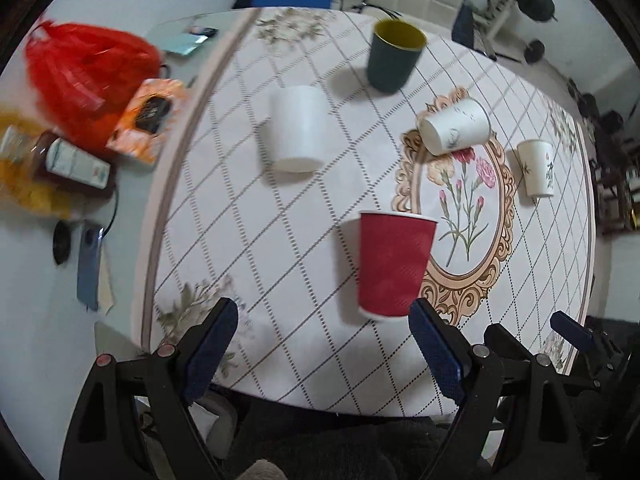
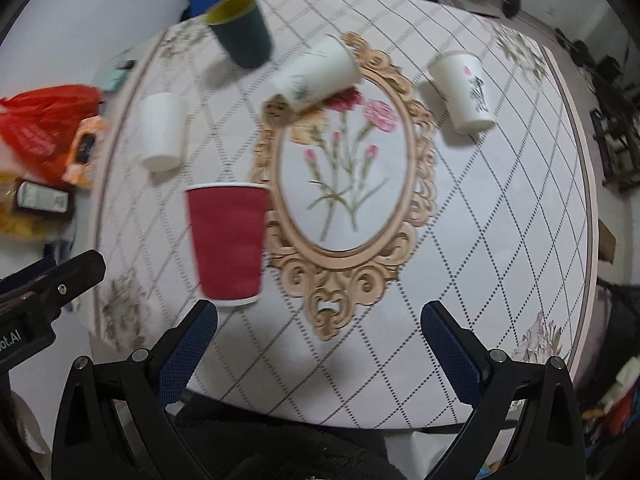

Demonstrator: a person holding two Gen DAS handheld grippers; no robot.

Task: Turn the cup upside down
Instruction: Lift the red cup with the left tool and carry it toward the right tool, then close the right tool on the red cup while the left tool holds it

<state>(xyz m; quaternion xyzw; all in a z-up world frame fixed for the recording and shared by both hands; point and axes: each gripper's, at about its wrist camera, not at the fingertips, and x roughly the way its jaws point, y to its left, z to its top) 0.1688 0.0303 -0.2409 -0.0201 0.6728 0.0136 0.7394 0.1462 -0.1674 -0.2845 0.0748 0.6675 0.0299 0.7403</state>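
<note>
Left wrist | left hand-held gripper (image 1: 322,346) spread wide, empty | red cup (image 1: 394,264) ahead

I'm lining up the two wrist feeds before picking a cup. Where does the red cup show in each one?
Left wrist view: the red cup stands low and centre-right, just above the left gripper, whose fingers are spread.
Right wrist view: the red cup stands left of centre, above the left finger of the open right gripper.
Shared landmark: the oval flower frame printed on the tablecloth, immediately right of the cup in both.
</note>
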